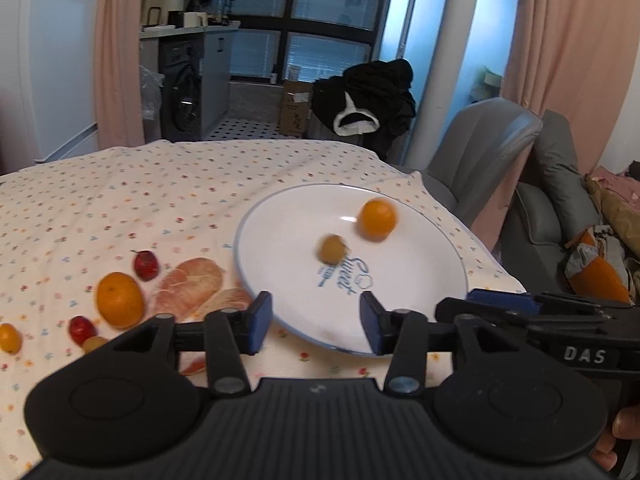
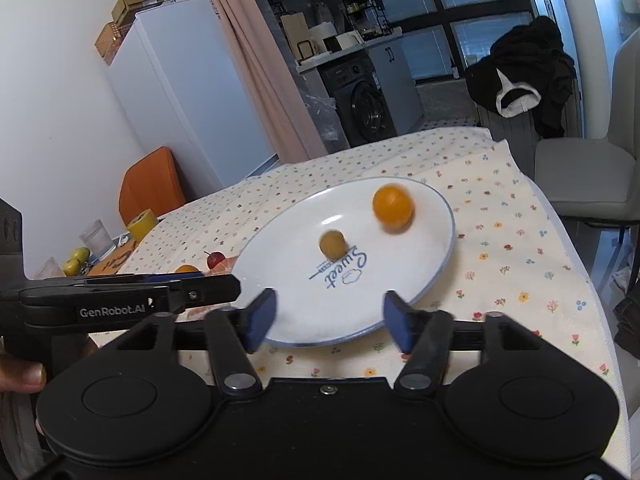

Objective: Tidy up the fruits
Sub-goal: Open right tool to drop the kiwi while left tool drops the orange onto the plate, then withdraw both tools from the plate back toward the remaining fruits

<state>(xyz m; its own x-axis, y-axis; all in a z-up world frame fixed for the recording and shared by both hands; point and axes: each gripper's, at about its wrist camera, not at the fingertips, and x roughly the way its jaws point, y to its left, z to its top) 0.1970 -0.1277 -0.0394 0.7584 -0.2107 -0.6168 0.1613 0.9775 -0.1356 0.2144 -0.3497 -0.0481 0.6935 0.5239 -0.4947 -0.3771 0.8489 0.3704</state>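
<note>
White plate (image 1: 280, 216) on floral-cloth worktop (image 1: 120, 192) holds orange (image 1: 377, 218) and small olive-coloured fruit (image 1: 333, 248). Left gripper (image 1: 316, 320) and right gripper (image 2: 330, 322) near plate's front rim, jaws wide, empty. More fruit (image 1: 119, 299) left of plate.

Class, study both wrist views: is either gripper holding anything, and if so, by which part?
Nothing is held. The left gripper and right gripper are both open and empty above the plate.

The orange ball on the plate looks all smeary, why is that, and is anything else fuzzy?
Left wrist view: the orange fruit and the small yellow-green fruit are motion-blurred, while the plate stays fairly sharp. Right wrist view: both fruits are smeared too, and straight edges like the fridge bend from the fisheye lens.
</note>
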